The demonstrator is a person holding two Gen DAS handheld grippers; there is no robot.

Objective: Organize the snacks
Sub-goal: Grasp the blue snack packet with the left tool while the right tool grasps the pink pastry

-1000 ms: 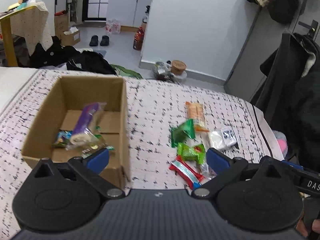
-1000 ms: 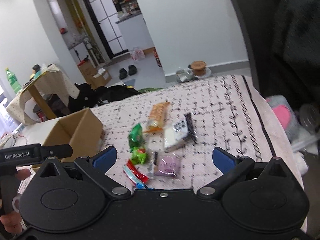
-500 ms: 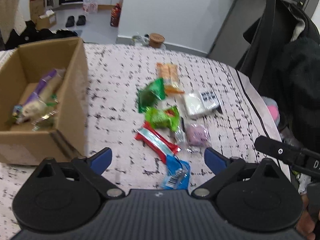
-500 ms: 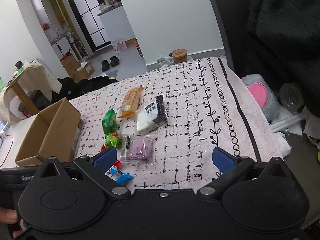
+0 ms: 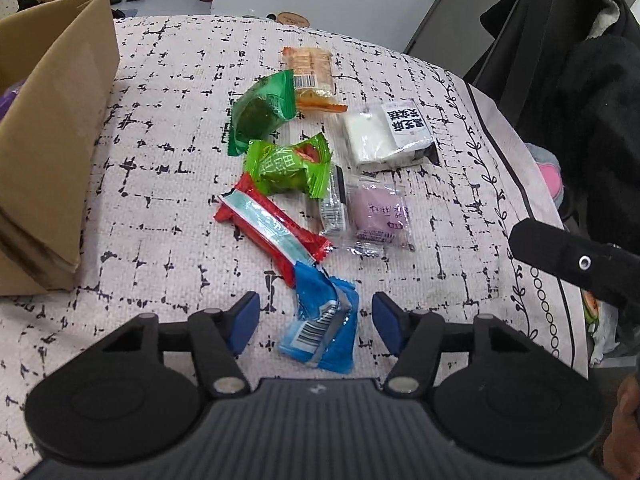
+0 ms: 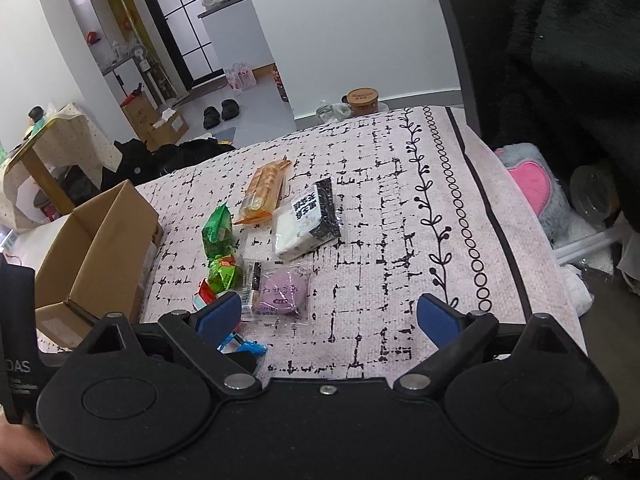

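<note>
Several snack packets lie on the patterned tablecloth [image 5: 168, 208]. A blue packet [image 5: 322, 330] lies between the open fingers of my left gripper [image 5: 315, 322], low over the cloth. Beyond it lie a red bar [image 5: 274, 226], a light green packet [image 5: 288, 164], a dark green packet [image 5: 262, 110], an orange packet [image 5: 310, 76], a purple packet [image 5: 378, 214] and a white-and-black packet [image 5: 390, 132]. The cardboard box [image 5: 52, 120] stands at the left. My right gripper [image 6: 330, 318] is open and empty, above the cloth right of the purple packet [image 6: 280, 292].
The box [image 6: 96, 256] is open at the top. Dark coats [image 5: 580, 80] hang past the table's right edge, with a pink and grey plush [image 6: 532, 188] beside it. The right gripper's body [image 5: 576, 264] juts in at the right of the left wrist view.
My left gripper has swung right from the box and come down over the pile, so the blue packet now lies between its fingers. My right gripper has drawn back and risen.
</note>
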